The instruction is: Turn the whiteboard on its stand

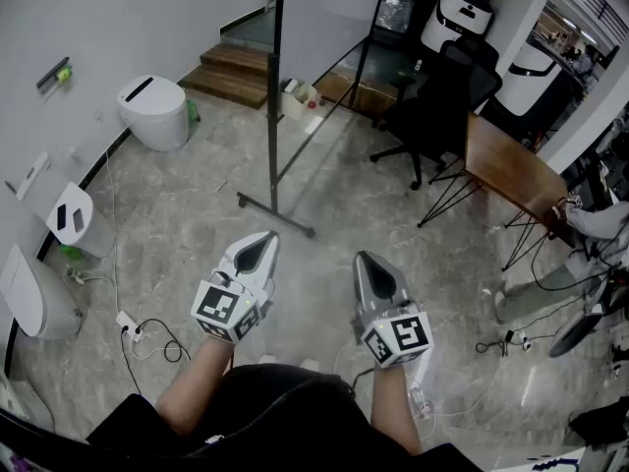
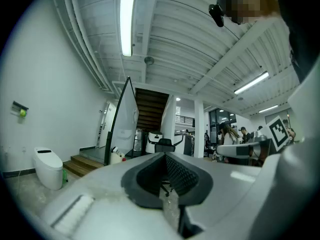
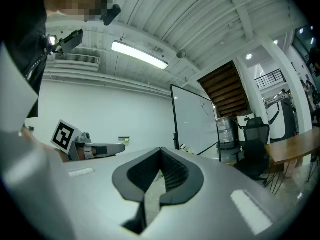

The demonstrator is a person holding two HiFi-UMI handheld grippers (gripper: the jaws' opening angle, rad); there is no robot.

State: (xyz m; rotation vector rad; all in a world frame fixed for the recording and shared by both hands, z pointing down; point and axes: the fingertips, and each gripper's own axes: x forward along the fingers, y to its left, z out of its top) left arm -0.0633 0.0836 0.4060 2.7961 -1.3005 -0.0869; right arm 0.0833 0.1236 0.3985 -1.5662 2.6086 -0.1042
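Observation:
The whiteboard [image 1: 319,13] stands on its dark metal stand [image 1: 276,116] a few steps ahead, its floor foot [image 1: 275,215] on the marble. It is seen nearly edge-on in the left gripper view as the whiteboard [image 2: 127,121], and with its white face showing in the right gripper view as the whiteboard [image 3: 194,121]. My left gripper [image 1: 266,238] and right gripper [image 1: 365,259] are held side by side in front of my body, well short of the stand. Both point toward it with nothing held. The left gripper [image 2: 165,154] and the right gripper [image 3: 161,149] both have their jaws shut.
A white toilet [image 1: 155,112] and white bins [image 1: 71,218] line the left wall. Cables and a power strip [image 1: 129,324] lie on the floor at left. A black office chair [image 1: 438,94] and a wooden table [image 1: 513,172] stand to the right, wooden steps [image 1: 232,71] behind.

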